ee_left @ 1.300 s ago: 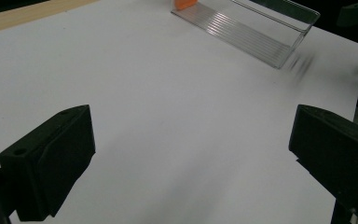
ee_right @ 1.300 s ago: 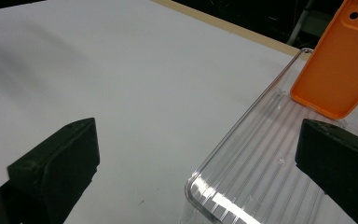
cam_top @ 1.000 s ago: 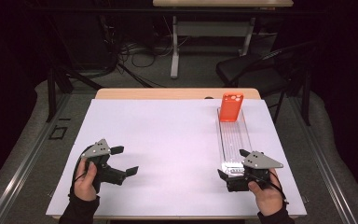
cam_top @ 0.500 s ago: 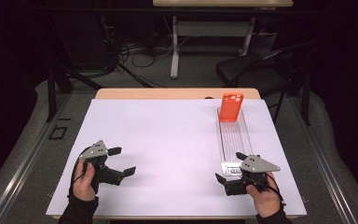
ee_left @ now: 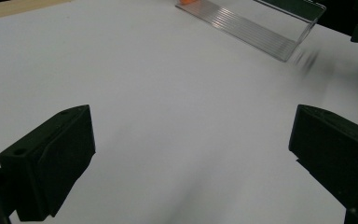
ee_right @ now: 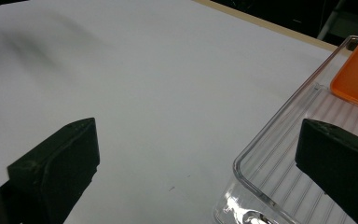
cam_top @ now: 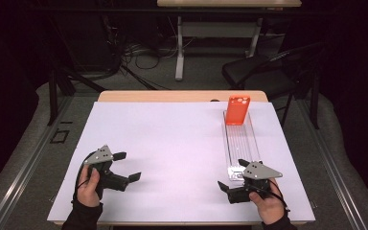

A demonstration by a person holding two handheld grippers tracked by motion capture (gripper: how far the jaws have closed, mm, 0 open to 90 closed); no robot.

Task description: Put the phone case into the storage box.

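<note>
An orange phone case [cam_top: 237,110] stands upright at the far end of a long clear ribbed tray [cam_top: 242,143] on the right of the white sheet. My right gripper [cam_top: 230,173] rests open just in front of the tray's near end, its jaws pointing left and away. In the right gripper view the gripper [ee_right: 198,140] has bare sheet between its jaws, with the tray's corner [ee_right: 279,172] and the orange case [ee_right: 356,79] at right. My left gripper [cam_top: 128,166] lies open at the near left, empty. The left gripper view looks between that gripper's [ee_left: 191,126] jaws toward the tray [ee_left: 256,23].
A white sheet [cam_top: 172,143] covers the table, with a strip of wooden tabletop [cam_top: 172,96] showing at the far edge. Beyond it stand a dark chair [cam_top: 268,72] and a desk leg [cam_top: 179,48], with cables on the floor.
My right gripper has slid a little back toward the near edge and to the left, away from the tray's end. The left gripper has barely shifted.
</note>
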